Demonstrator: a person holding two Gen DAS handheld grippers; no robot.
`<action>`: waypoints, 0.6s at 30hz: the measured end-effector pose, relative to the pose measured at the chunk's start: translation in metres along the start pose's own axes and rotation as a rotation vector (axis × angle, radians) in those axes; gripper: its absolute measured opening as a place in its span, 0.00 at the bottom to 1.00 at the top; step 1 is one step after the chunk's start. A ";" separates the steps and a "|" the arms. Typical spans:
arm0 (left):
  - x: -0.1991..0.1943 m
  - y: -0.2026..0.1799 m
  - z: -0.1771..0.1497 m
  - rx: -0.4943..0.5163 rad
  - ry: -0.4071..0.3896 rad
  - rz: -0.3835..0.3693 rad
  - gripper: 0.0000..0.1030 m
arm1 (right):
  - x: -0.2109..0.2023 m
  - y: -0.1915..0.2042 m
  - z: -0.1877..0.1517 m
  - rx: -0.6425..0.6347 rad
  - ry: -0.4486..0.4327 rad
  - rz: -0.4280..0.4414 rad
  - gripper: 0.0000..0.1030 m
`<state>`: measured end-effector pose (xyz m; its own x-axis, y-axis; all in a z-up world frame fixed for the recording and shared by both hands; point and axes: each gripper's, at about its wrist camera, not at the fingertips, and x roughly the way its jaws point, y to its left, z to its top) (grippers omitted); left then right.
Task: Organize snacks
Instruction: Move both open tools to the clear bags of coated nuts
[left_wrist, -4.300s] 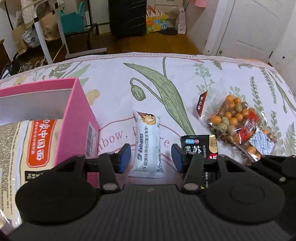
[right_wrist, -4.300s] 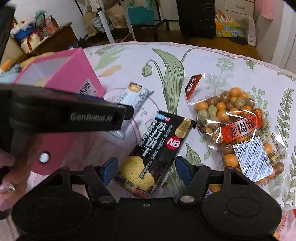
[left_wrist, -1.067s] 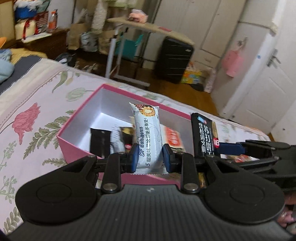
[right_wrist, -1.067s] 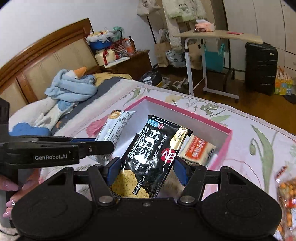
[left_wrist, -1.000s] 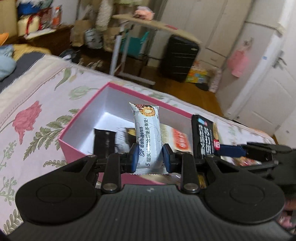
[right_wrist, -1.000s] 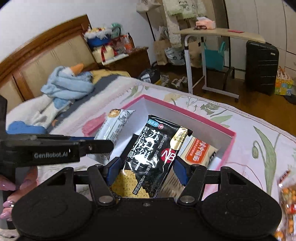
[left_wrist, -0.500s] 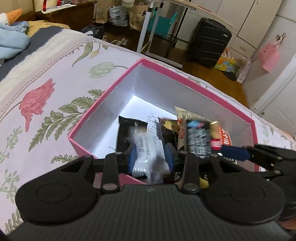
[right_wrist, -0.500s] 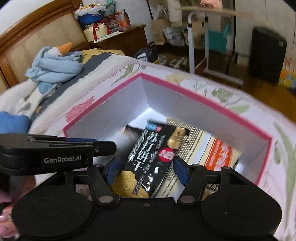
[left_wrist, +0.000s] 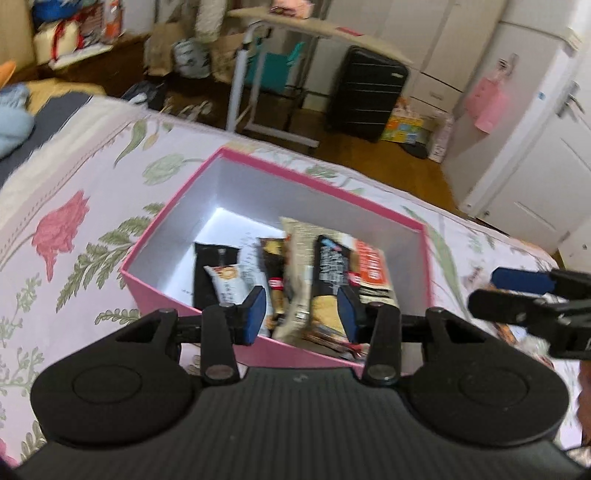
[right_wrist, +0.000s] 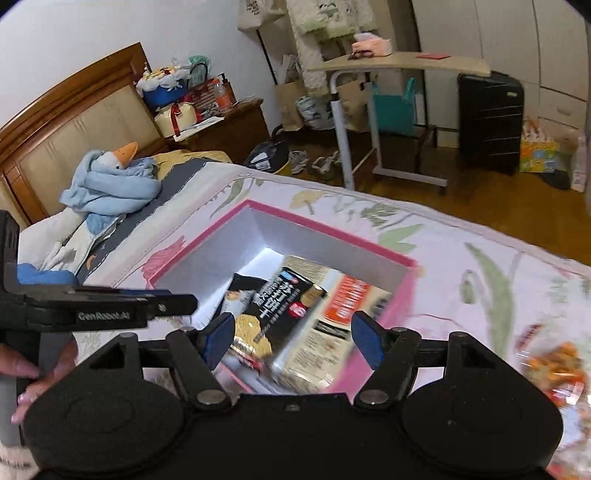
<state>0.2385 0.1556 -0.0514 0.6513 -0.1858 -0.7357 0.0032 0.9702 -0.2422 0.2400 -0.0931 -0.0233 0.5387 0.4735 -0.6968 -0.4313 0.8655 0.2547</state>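
Right wrist | pink box (right_wrist: 376, 325) open-topped (white inside) | black cracker packet (right_wrist: 284, 310) inside

You have one pink box (left_wrist: 236, 334) on the bed, and at least five packets inside it — one white bar (left_wrist: 231, 286) at the near left, two black packets (left_wrist: 214, 267), (right_wrist: 284, 306), one large beige bag (right_wrist: 332, 325) with an orange label, and one dark wrapper (left_wrist: 273, 266) between them. One bag of mixed nuts (right_wrist: 554, 369) lies outside, to the right.
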 end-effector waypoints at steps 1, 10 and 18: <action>-0.006 -0.008 -0.001 0.021 -0.003 -0.007 0.40 | -0.012 -0.003 -0.003 -0.012 0.005 -0.012 0.72; -0.042 -0.085 -0.011 0.178 0.012 -0.151 0.44 | -0.090 -0.034 -0.036 -0.091 0.043 -0.086 0.73; -0.022 -0.155 -0.041 0.273 0.113 -0.266 0.45 | -0.103 -0.083 -0.072 -0.048 0.090 -0.123 0.74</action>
<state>0.1927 0.0033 -0.0238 0.5126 -0.4374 -0.7389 0.3723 0.8886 -0.2678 0.1687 -0.2254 -0.0211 0.5233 0.3460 -0.7787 -0.4012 0.9063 0.1331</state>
